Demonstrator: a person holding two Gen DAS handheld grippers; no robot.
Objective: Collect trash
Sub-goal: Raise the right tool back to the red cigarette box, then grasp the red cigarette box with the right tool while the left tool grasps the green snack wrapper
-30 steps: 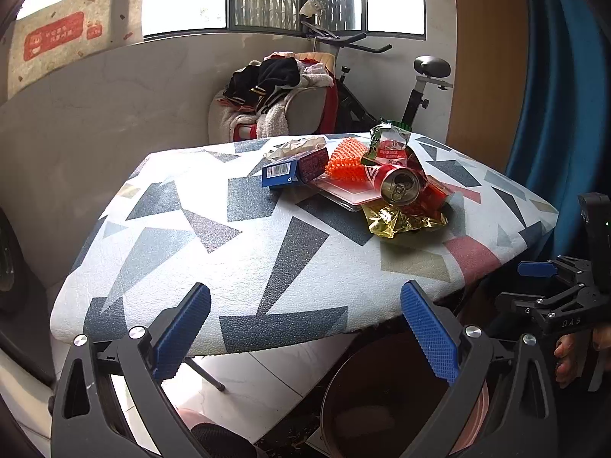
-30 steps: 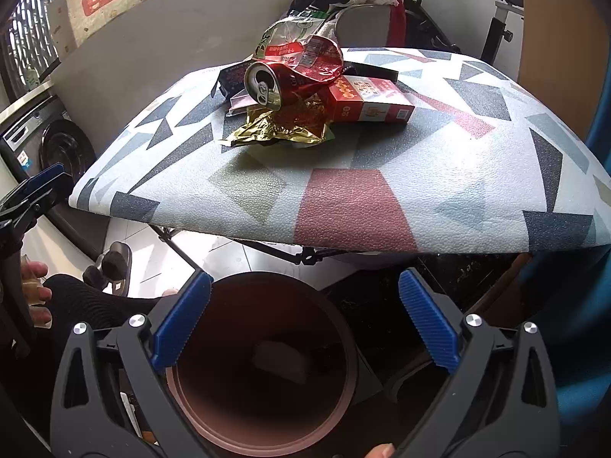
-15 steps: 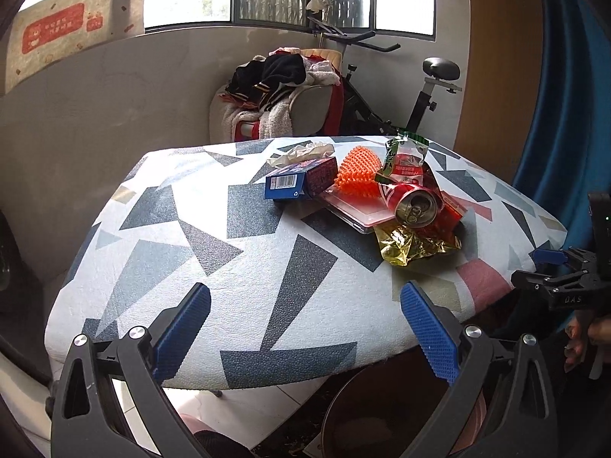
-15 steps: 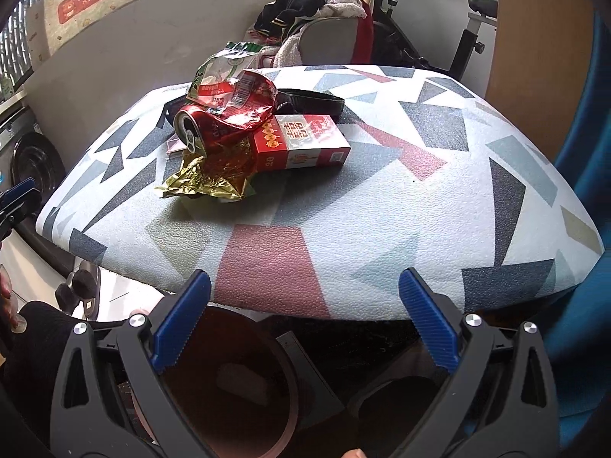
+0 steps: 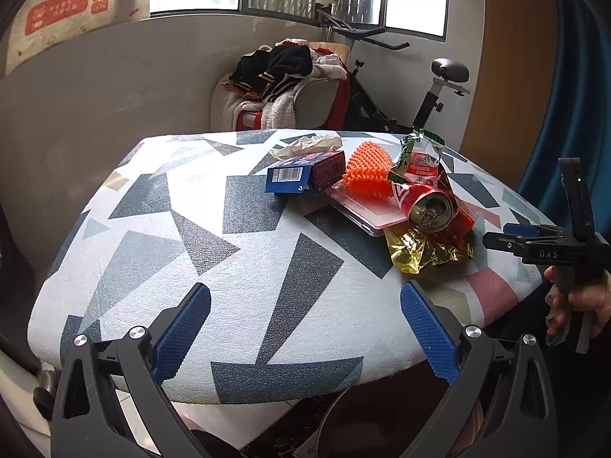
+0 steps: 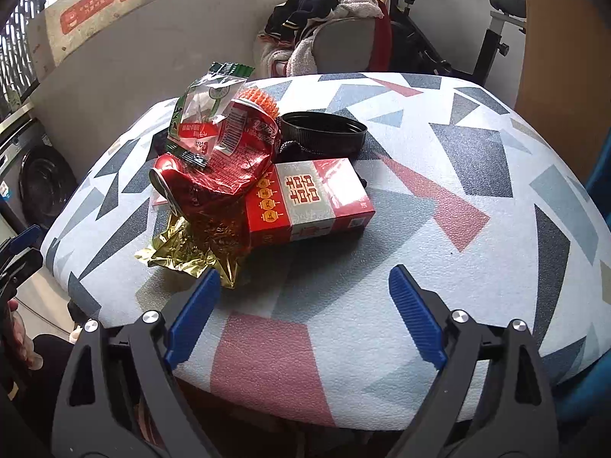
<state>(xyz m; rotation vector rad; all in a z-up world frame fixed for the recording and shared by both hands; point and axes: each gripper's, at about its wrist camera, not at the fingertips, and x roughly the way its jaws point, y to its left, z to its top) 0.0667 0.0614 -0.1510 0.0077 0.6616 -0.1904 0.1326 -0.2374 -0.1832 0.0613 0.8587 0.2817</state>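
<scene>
Right gripper (image 6: 304,294) over the table's (image 6: 439,252) near edge, jaws wide and just closing a little, nothing between them; left gripper (image 5: 305,324) likewise wide and empty. Trash heap sits toward the middle: crushed red can (image 6: 183,187) on gold foil wrapper (image 6: 183,248), red carton (image 6: 309,198) touching it. Probably best to take one piece from the heap's edge, square the pads across it, lift clear; bin (image 5: 382,420) waits under the near edge.

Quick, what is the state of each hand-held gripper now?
Left hand-held gripper: open, holding nothing.
Right hand-held gripper: open, jaws have just been closing slightly, nothing between them.
</scene>
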